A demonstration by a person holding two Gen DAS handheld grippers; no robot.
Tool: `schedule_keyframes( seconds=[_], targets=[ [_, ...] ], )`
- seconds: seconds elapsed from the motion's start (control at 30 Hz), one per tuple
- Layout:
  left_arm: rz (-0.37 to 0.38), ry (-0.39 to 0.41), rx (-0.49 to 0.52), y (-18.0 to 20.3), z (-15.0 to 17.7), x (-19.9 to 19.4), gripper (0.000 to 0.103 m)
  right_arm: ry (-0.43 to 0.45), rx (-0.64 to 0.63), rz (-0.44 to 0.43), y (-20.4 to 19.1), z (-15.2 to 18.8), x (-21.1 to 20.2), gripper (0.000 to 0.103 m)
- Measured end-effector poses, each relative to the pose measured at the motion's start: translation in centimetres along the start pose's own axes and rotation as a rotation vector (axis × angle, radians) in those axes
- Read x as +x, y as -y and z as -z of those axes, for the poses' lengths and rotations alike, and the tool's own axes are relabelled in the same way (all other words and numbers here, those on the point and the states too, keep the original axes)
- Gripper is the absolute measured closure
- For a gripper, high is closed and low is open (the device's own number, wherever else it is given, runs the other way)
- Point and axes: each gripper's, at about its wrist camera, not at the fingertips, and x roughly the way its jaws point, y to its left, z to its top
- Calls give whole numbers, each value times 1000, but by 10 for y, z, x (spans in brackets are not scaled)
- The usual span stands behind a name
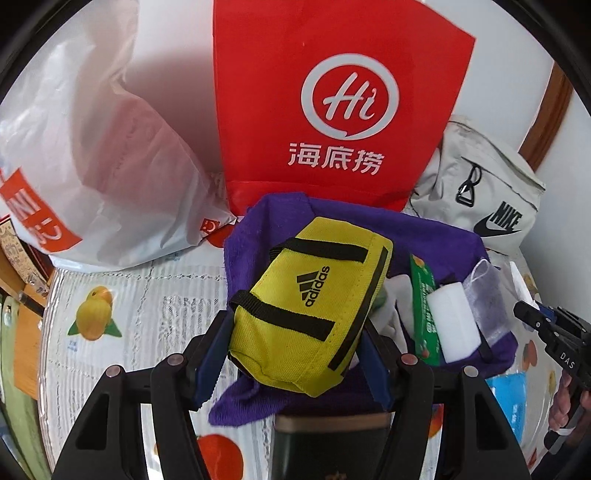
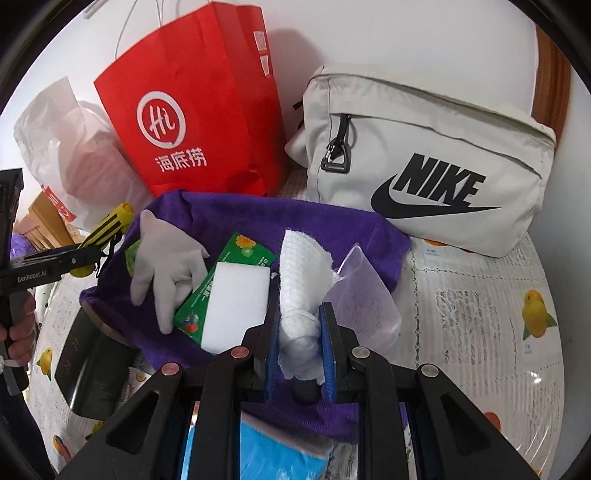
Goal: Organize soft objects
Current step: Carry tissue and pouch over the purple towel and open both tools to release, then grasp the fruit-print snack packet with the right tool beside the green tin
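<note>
My left hand-held gripper (image 1: 295,347) clamps the yellow Adidas pouch (image 1: 310,306) above the purple towel (image 2: 236,218); my right hand-held gripper (image 2: 300,347) pinches the white waffle cloth (image 2: 301,273) near its rolled end. I worry the cloth unrolls and drags the mesh bag (image 2: 364,295) off the desk (image 2: 480,325).

A lived-in home corner

Ahead of the claw, a surface (image 2: 480,332) under fruit-printed plastic cloth carries a red restaurant takeaway bag (image 2: 192,110), a crumpled white shopping bag (image 1: 92,166) and a Nike pouch (image 2: 424,166) against a plain white wall (image 2: 369,33).
</note>
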Motion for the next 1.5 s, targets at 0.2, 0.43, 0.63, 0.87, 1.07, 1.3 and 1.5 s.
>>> schedule_keyframes(
  seconds=[0.2, 0.43, 0.63, 0.87, 1.07, 1.3, 1.5],
  targets=[
    [5, -33, -18, 1, -8, 21, 39, -53, 4, 12, 3, -3, 23, 82],
    [9, -79, -9, 5, -6, 40, 38, -104, 19, -1, 9, -2, 43, 82],
    [14, -95, 8, 12, -5, 43, 32, -120, 23, -9, 9, 2, 48, 80],
    [55, -119, -2, 18, 2, 40, 22, -98, -5, -6, 2, 3, 40, 37],
    [73, -109, 3, 24, 9, 19, 19, -54, 8, -10, -1, 6, 16, 37],
    [46, -72, 14, 24, 19, -12, 19, 3, -65, -51, -43, 20, -25, 37],
    [21, -43, 7, 5, 39, -44, 19, -12, -107, -145, -89, 49, -37, 37]
  ],
)
